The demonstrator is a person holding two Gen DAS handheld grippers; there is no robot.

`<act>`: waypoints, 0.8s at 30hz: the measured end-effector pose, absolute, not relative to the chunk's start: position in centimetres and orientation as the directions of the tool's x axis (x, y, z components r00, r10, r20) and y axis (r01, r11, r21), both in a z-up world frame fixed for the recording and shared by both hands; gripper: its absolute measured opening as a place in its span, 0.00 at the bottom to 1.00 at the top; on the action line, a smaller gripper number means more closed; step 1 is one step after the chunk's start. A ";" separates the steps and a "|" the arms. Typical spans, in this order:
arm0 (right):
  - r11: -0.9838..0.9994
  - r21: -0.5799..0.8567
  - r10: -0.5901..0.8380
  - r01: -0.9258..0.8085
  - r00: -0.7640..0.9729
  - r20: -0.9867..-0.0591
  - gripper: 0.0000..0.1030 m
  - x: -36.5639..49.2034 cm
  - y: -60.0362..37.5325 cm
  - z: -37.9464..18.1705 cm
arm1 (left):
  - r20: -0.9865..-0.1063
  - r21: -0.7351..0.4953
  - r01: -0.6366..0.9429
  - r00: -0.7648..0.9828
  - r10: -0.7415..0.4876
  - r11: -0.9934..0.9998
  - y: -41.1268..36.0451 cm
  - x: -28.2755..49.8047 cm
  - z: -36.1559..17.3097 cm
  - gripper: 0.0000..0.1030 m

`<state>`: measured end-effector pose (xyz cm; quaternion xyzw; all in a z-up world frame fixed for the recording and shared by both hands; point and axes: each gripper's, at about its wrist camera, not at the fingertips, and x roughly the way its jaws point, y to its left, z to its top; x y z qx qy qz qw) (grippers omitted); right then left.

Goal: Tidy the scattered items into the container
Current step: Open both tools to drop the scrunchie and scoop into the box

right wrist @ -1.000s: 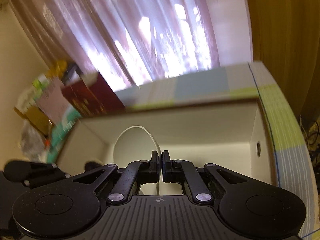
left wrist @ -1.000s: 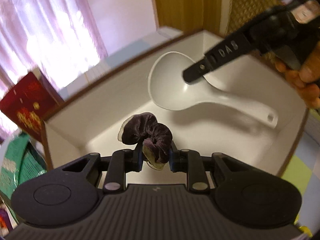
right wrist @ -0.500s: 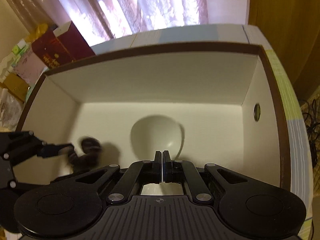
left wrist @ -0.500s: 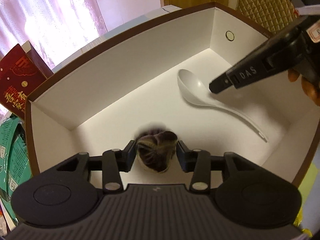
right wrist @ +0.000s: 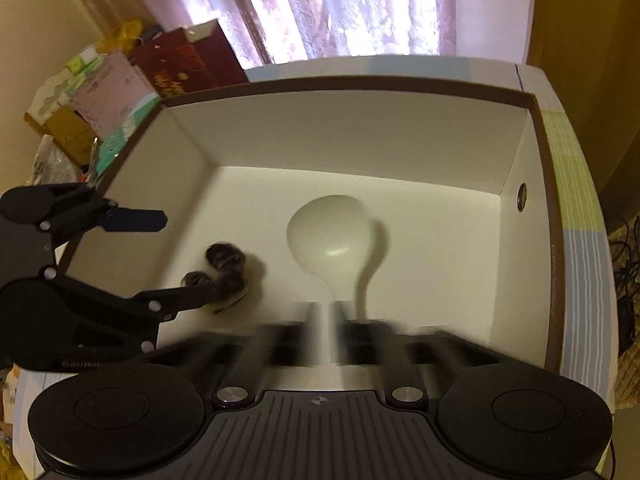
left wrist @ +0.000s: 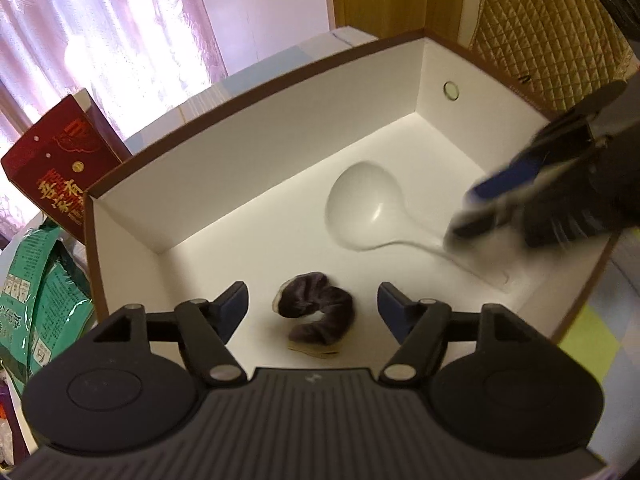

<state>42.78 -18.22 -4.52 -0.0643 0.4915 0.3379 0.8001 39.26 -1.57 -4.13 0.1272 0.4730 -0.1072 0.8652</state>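
The dark velvet scrunchie [left wrist: 318, 307] lies on the floor of the white box [left wrist: 256, 168], near its left wall; the white ladle [left wrist: 362, 210] lies beside it toward the right, handle toward the near wall. Step in hand: release of both items. The left gripper [left wrist: 312, 306] is opening, jaws clear of the scrunchie below. The right gripper [right wrist: 324, 320] is opening over the ladle handle; blur hides any contact. Next move, by judgement: lift both grippers straight up. The box walls stand close on either side; open room lies above.
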 end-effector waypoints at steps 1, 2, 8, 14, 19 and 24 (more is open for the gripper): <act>0.755 0.205 0.488 -0.623 0.324 -0.811 1.00 42.1 -18.2 -4.0 | -0.842 0.116 0.304 0.535 -0.069 0.946 -1.6 39.0 -3.9 0.71; 0.749 0.178 0.484 -0.638 0.345 -0.804 1.00 41.6 -18.0 -3.7 | -0.838 0.114 0.302 0.541 -0.072 0.947 -1.6 38.8 -3.6 0.72; 0.755 0.165 0.482 -0.635 0.365 -0.797 1.00 40.1 -17.8 -3.3 | -0.822 0.107 0.288 0.563 -0.078 0.952 -1.7 37.6 -2.1 0.76; 0.777 0.142 0.464 -0.613 0.406 -0.787 1.00 38.8 -18.1 -2.5 | -0.808 0.120 0.268 0.586 -0.063 0.956 -1.9 36.4 -0.7 0.84; 0.805 0.123 0.444 -0.581 0.451 -0.774 1.00 37.9 -18.7 -1.5 | -0.795 0.134 0.252 0.604 -0.048 0.959 -2.1 35.3 0.3 0.89; 0.823 0.135 0.440 -0.552 0.468 -0.766 1.00 37.2 -19.6 -0.6 | -0.785 0.146 0.242 0.619 -0.036 0.959 -2.2 34.0 1.2 0.91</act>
